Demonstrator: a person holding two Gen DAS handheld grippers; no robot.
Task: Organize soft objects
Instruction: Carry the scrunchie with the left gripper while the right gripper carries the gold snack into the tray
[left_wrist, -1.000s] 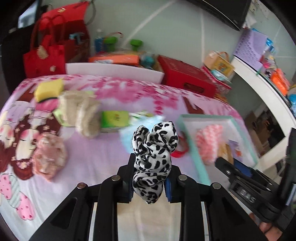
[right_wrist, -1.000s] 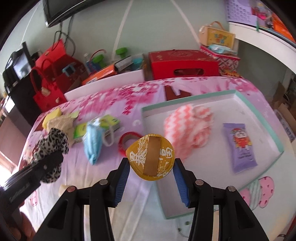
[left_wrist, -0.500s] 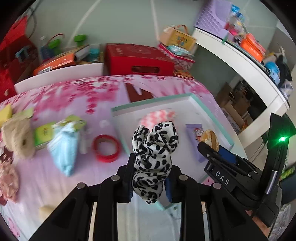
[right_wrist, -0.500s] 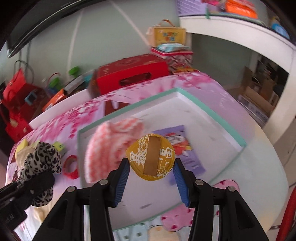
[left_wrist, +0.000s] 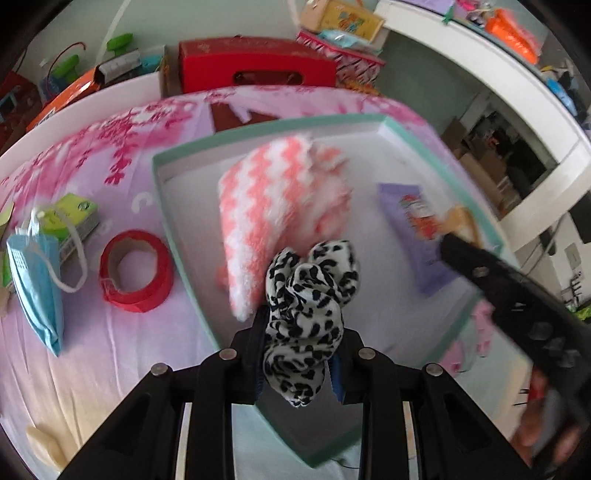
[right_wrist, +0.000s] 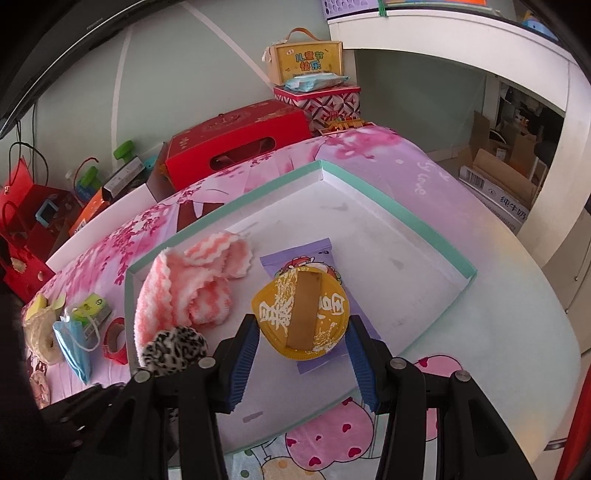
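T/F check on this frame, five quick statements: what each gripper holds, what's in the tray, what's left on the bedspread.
1. The left gripper is shut on the leopard-print scrunchie. True.
2. The right gripper is empty. False: it holds a yellow round packet.
3. The pink-and-white fluffy cloth lies inside the teal-rimmed tray. True.
4. The red tape roll lies in the tray. False: it lies on the bedspread, beside the tray.
5. A purple snack packet lies in the tray. True.

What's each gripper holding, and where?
Left gripper: leopard-print scrunchie, pinched at its lower half. Right gripper: yellow packet, clamped by its side edges.
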